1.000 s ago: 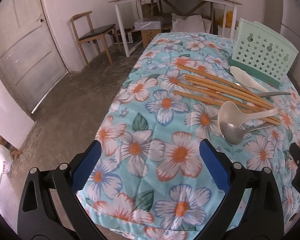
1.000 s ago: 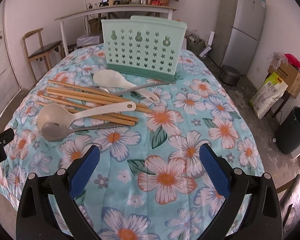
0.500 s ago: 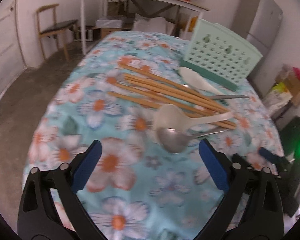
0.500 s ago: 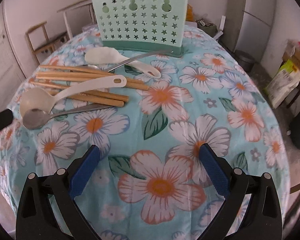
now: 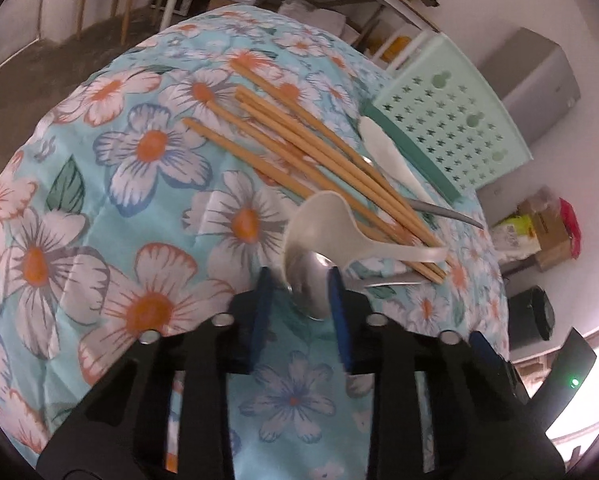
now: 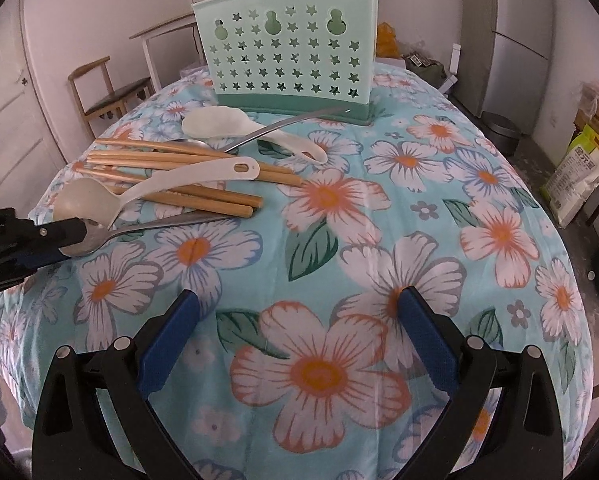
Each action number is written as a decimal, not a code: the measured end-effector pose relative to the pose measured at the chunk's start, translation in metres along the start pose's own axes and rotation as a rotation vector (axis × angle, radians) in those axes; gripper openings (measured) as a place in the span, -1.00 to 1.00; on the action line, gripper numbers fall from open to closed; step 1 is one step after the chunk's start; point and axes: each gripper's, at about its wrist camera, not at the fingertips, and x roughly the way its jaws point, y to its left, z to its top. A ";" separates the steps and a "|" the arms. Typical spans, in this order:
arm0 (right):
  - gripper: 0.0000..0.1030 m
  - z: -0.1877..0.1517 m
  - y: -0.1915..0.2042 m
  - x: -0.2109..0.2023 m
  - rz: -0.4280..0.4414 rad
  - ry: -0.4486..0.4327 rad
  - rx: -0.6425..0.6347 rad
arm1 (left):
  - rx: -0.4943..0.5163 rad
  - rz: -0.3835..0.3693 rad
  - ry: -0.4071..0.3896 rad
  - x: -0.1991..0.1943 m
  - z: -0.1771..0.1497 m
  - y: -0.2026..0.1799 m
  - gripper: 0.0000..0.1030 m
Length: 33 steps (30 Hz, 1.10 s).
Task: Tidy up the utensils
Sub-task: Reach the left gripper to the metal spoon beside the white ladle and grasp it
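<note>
Metal spoon (image 5: 309,284): bowl between the left tool's (image 5: 299,280) blue pads, jaws just closing, contact unclear; beside white ladle (image 5: 323,228) and chopsticks (image 5: 299,148) on floral tabletop (image 6: 339,240), before green holder (image 6: 287,56). Right tool (image 6: 297,320): spread wide, empty.

Nothing legible is showing on the counter's things. A sack (image 6: 581,172) standing on the floor at the right is carrying large printed characters (too blurred and small for reading), and no other writing is showing anywhere.
</note>
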 end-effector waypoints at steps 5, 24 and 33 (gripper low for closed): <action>0.88 0.000 -0.001 0.000 0.009 -0.007 0.001 | 0.015 0.010 0.034 -0.004 -0.001 -0.002 -0.76; 0.88 -0.001 0.000 -0.002 0.014 -0.014 0.002 | -0.036 -0.065 0.093 -0.046 -0.012 0.015 -0.82; 0.88 -0.002 0.000 -0.002 0.013 -0.018 0.000 | 0.283 0.045 -0.081 -0.058 -0.021 -0.035 -0.59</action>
